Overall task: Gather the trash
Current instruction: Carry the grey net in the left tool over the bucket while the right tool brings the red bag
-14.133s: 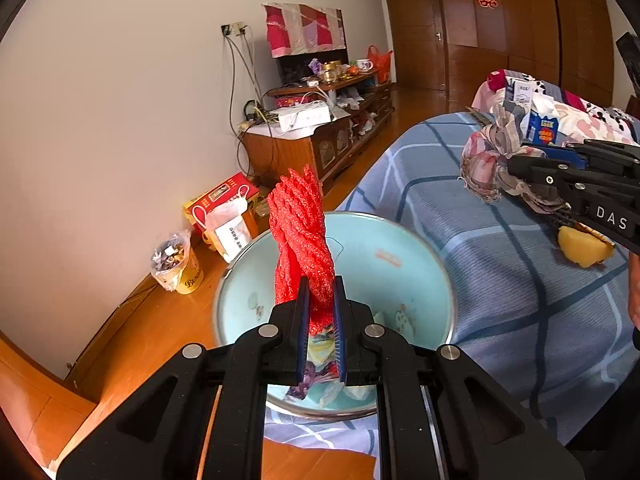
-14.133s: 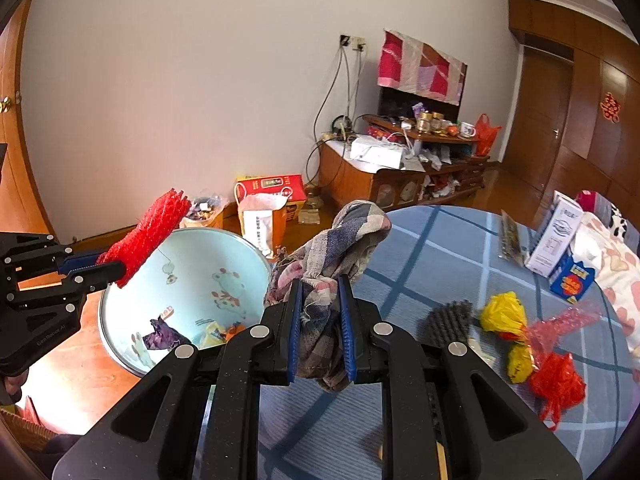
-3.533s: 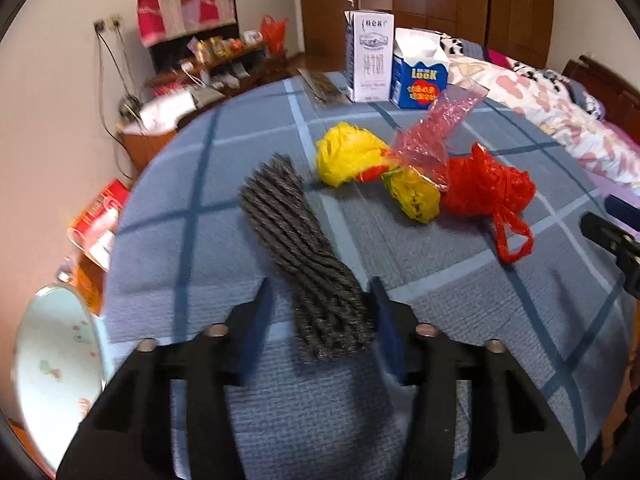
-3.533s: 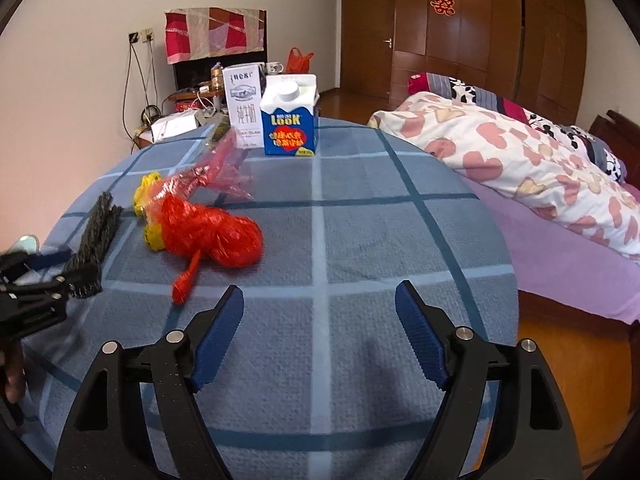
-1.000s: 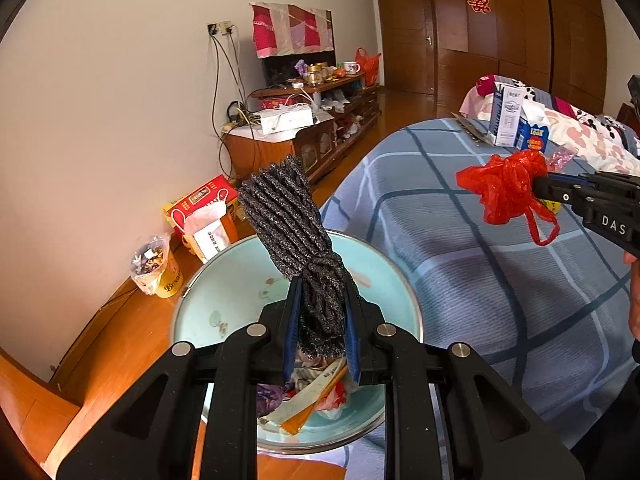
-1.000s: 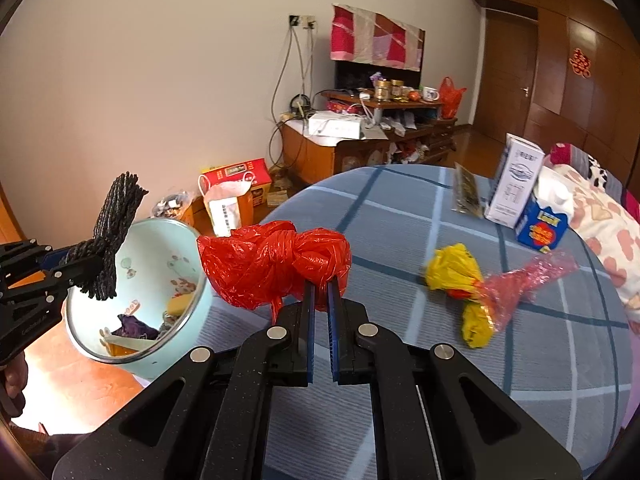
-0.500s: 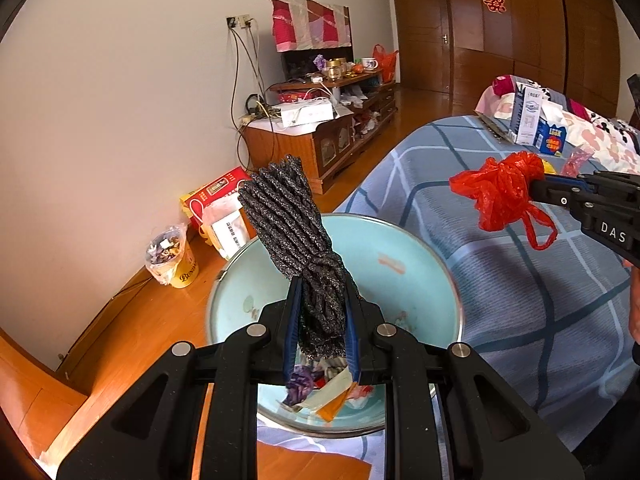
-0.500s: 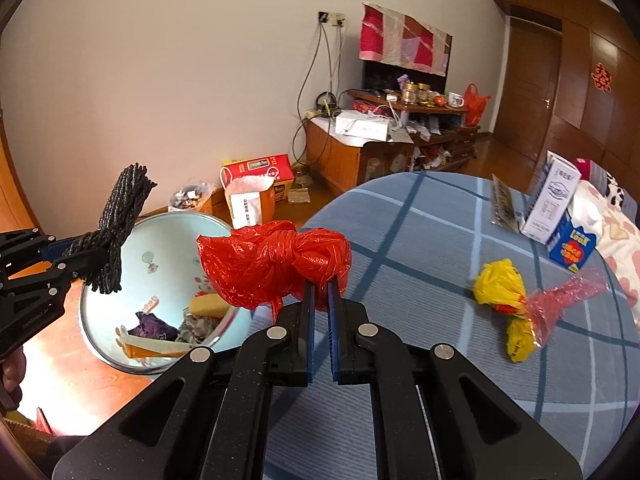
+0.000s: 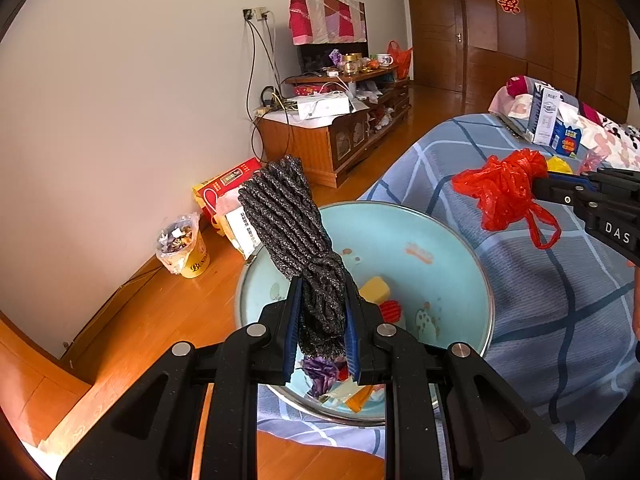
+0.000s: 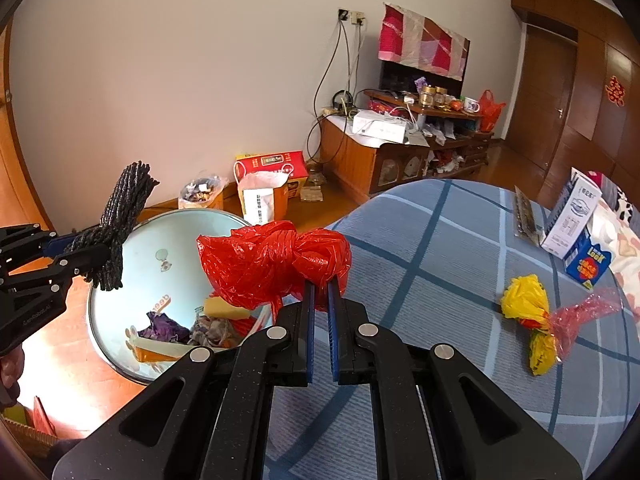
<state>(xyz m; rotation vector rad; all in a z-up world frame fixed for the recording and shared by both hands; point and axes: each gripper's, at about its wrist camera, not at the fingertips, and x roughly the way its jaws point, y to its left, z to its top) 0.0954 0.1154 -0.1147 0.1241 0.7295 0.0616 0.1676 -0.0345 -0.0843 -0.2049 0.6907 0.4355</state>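
- The fingers [image 9: 294, 320] of our left gripper [image 9: 320, 322] pinch the lower end of a dark grey bundle of twisted knitted cord [image 9: 296, 240], which fans upward from the blue pads.
- The fingers [image 10: 307, 320] of our right gripper [image 10: 320, 316] are pressed almost together on the knot of a crumpled red plastic bag [image 10: 264, 264].
- We hold the grey bundle above a pale blue enamel basin with a metal rim [image 9: 448, 224]; the red bag hangs in the air just beside the basin's rim, over the near edge of the table.
- Inside the basin we see trash: a yellow sponge-like block [image 10: 224, 308], a purple scrap [image 10: 164, 326], a greyish rag and paper pieces.
- The basin sits low beside a round table covered by a blue checked cloth [image 10: 440, 272].
- On that cloth, well apart from us, lie a yellow plastic bag tangled with a pinkish-red wrapper [image 10: 536, 320], and farther back two upright cartons, one white [image 10: 570, 208], one blue [image 10: 588, 260].
- On the wooden floor by the wall stand a red box [image 10: 276, 164] and a plastic-covered yellow cup [image 9: 184, 248].
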